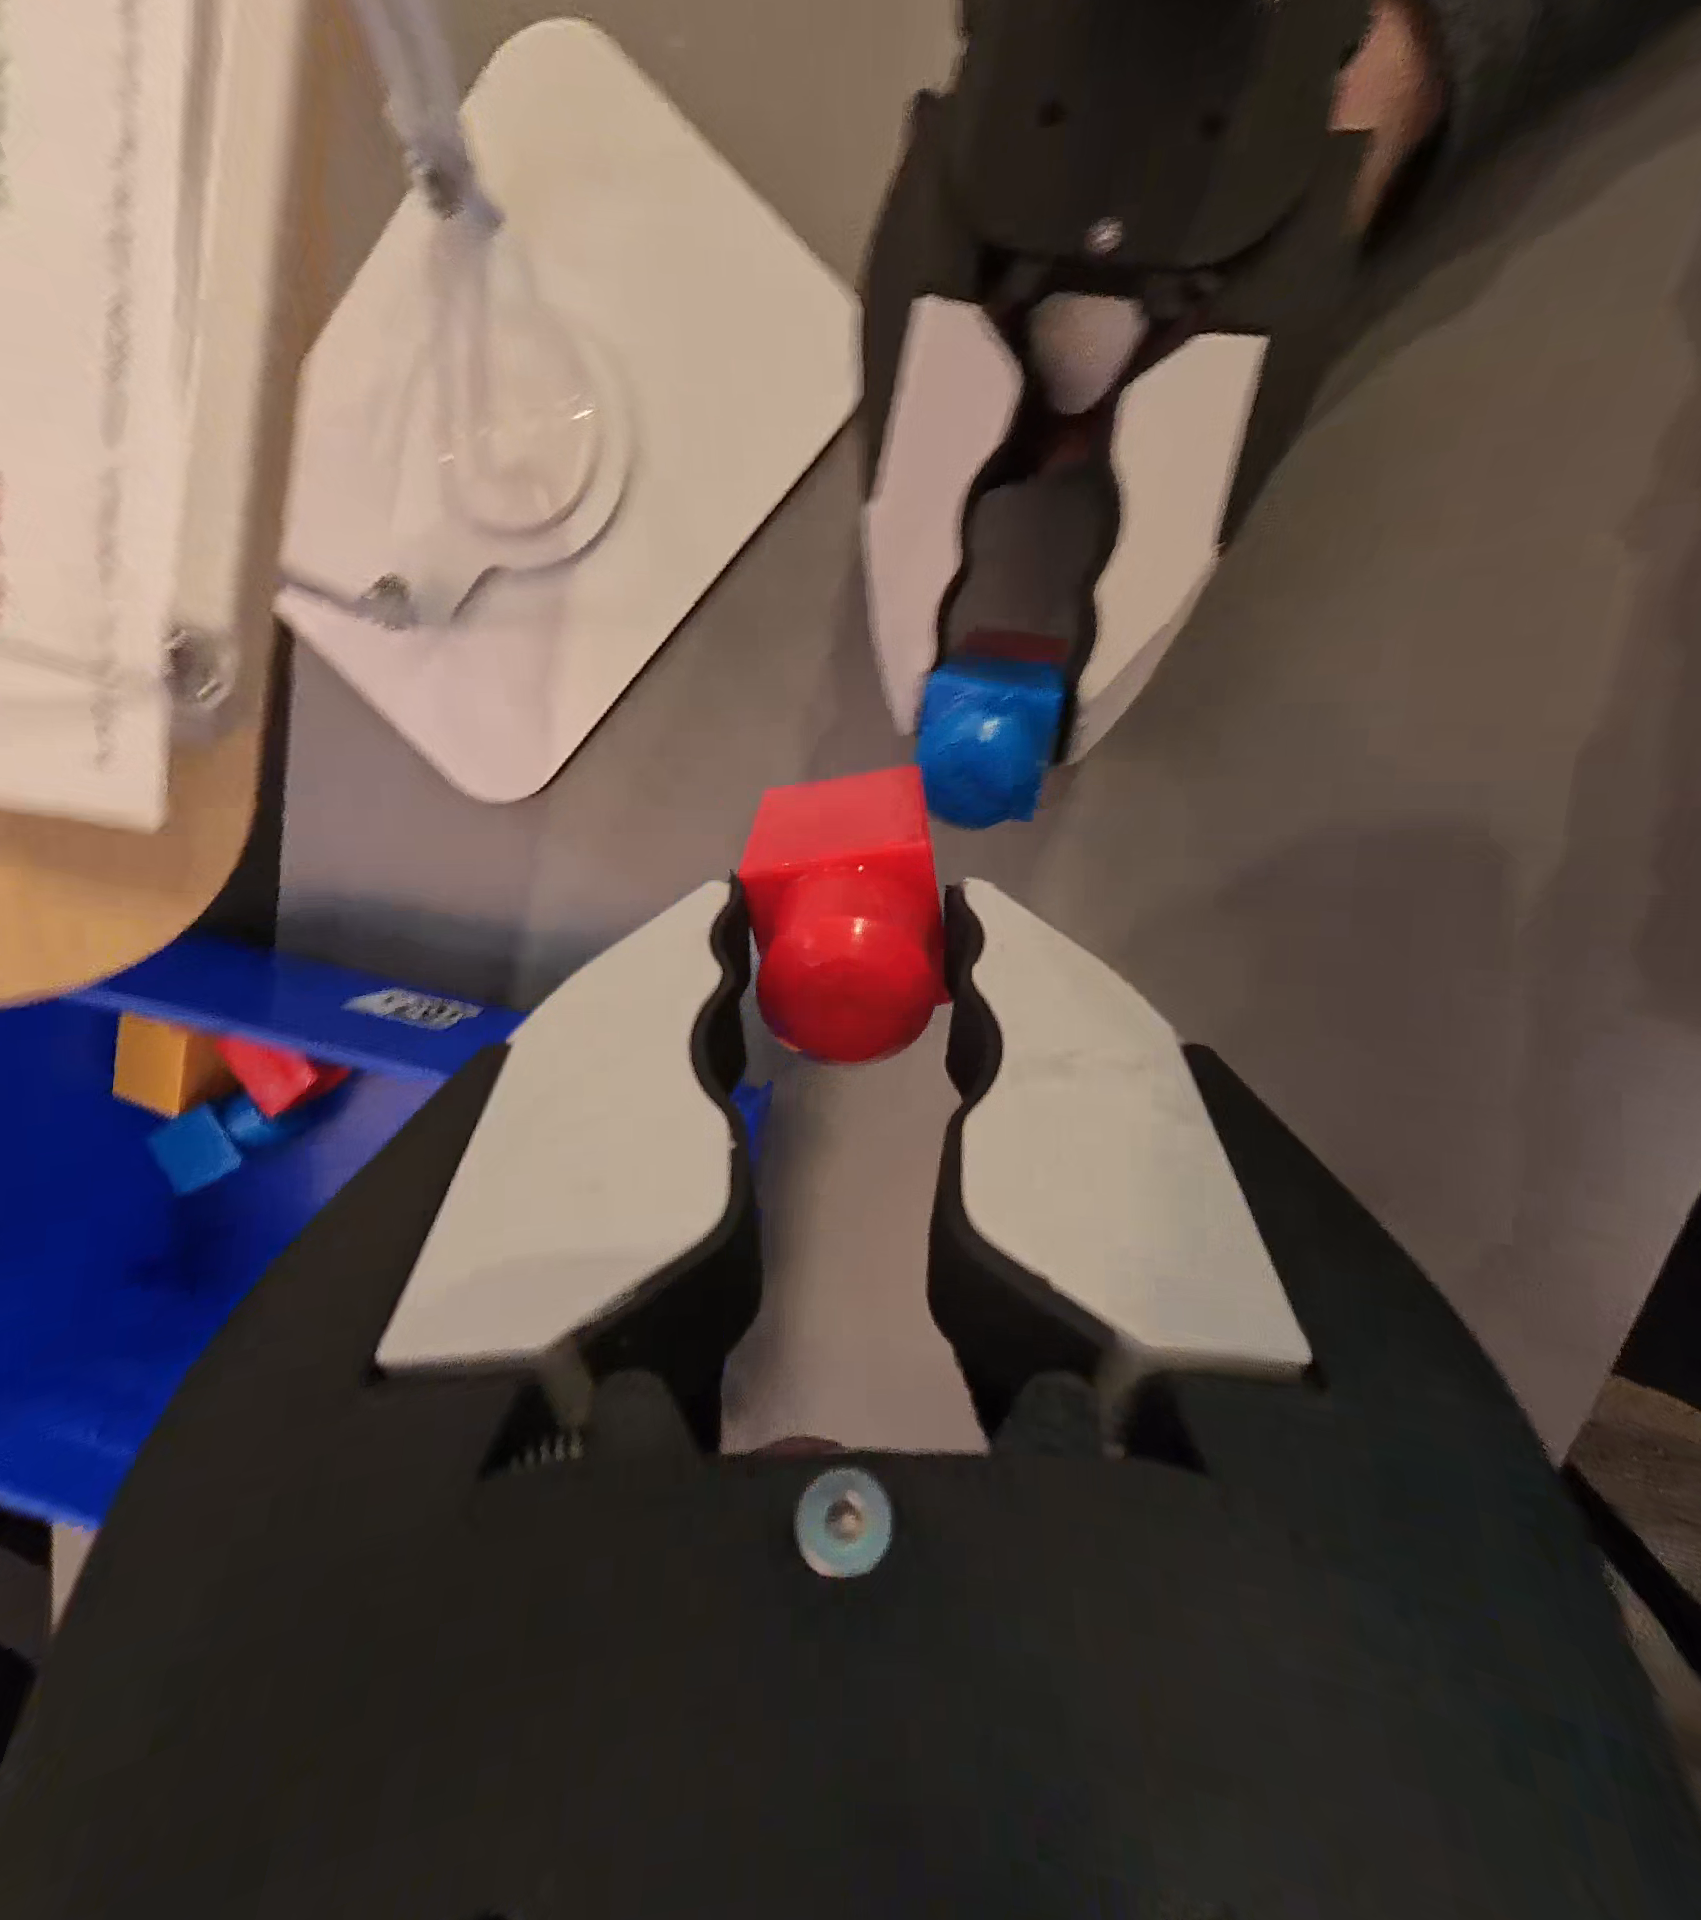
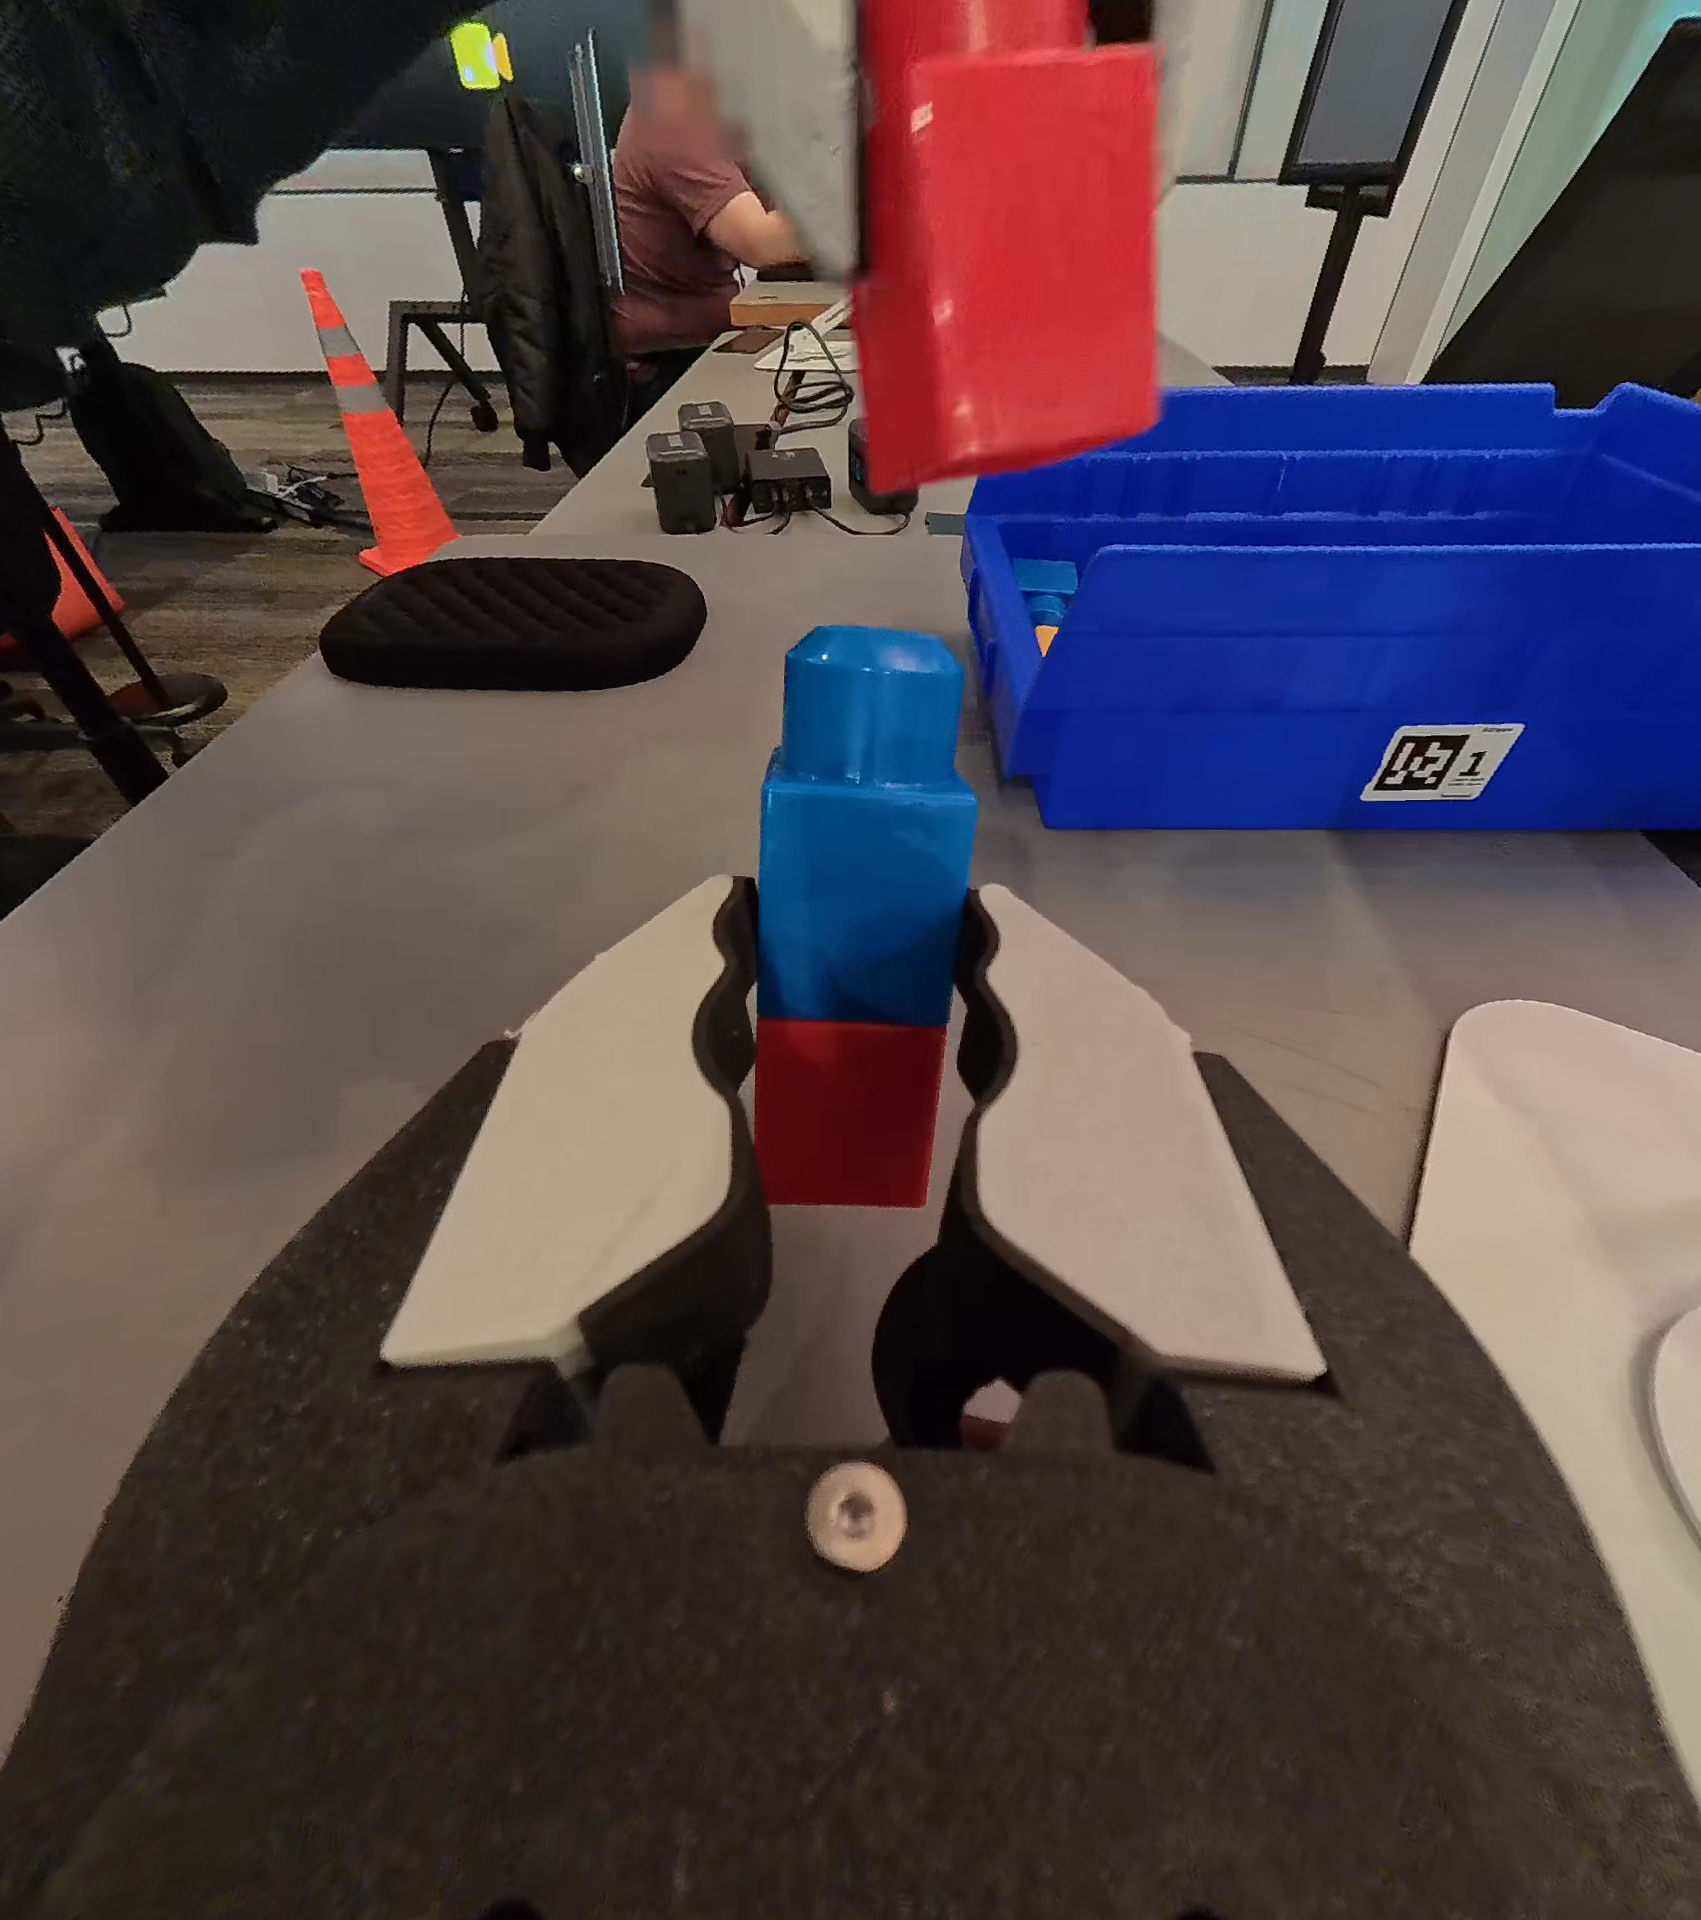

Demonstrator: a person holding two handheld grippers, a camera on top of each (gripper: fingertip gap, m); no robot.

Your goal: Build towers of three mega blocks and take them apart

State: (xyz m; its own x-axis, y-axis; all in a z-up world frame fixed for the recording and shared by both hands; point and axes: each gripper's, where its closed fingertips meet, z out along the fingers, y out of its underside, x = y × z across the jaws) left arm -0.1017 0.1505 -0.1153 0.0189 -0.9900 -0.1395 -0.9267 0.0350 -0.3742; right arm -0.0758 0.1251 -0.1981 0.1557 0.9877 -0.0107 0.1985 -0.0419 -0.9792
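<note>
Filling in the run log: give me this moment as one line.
left tongs: shut on red block | right tongs: shut on blue-on-red stack | red block above stack, apart | blue bin: spare blocks

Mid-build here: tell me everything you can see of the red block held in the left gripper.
The loose red block is a glossy plastic single-stud mega block: a square body with one rounded stud. The left gripper is shut on it, its jaws pressing the body's two opposite sides. In the left wrist view the stud points back toward the camera. In the right wrist view the block hangs in the air above the blue block, not touching it.
</note>
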